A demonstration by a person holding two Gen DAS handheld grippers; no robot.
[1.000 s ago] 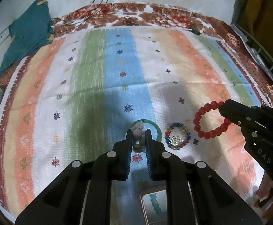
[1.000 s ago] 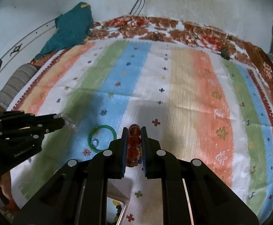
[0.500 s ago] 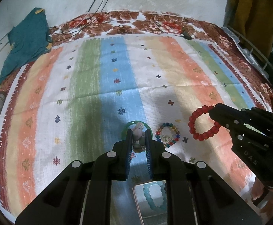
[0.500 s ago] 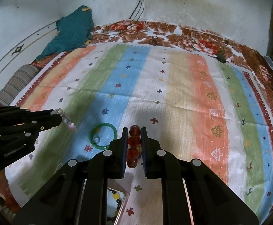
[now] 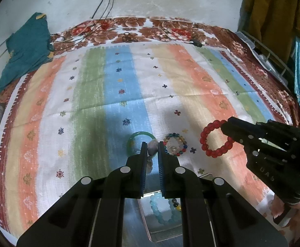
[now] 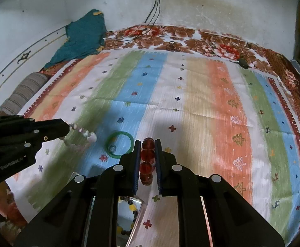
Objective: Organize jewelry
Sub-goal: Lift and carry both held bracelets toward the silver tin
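My left gripper [image 5: 152, 146] is shut on a pale pink-white bead bracelet [image 5: 152, 147], held above the striped cloth; from the right wrist view the bracelet [image 6: 82, 136] hangs from its tip [image 6: 67, 126]. My right gripper [image 6: 148, 144] is shut on a red bead bracelet [image 6: 147, 160], which hangs as a ring [image 5: 215, 139] in the left wrist view. A green bangle [image 5: 140, 134] and a multicolour bead bracelet [image 5: 175, 146] lie on the cloth below. A clear box [image 5: 162, 216] near me holds a light-blue bracelet and some darker beads.
The striped cloth [image 5: 108, 94] covers a floral bedspread [image 5: 162, 30]. A teal garment [image 5: 26, 51] lies at the far left, cables [image 5: 108, 0] run down the wall, and a rack with clothes [image 5: 273, 20] stands at the right.
Both grippers have risen and pulled back with their bracelets still held. The bangle and multicolour bracelet have stayed on the cloth, and more of the clear box shows.
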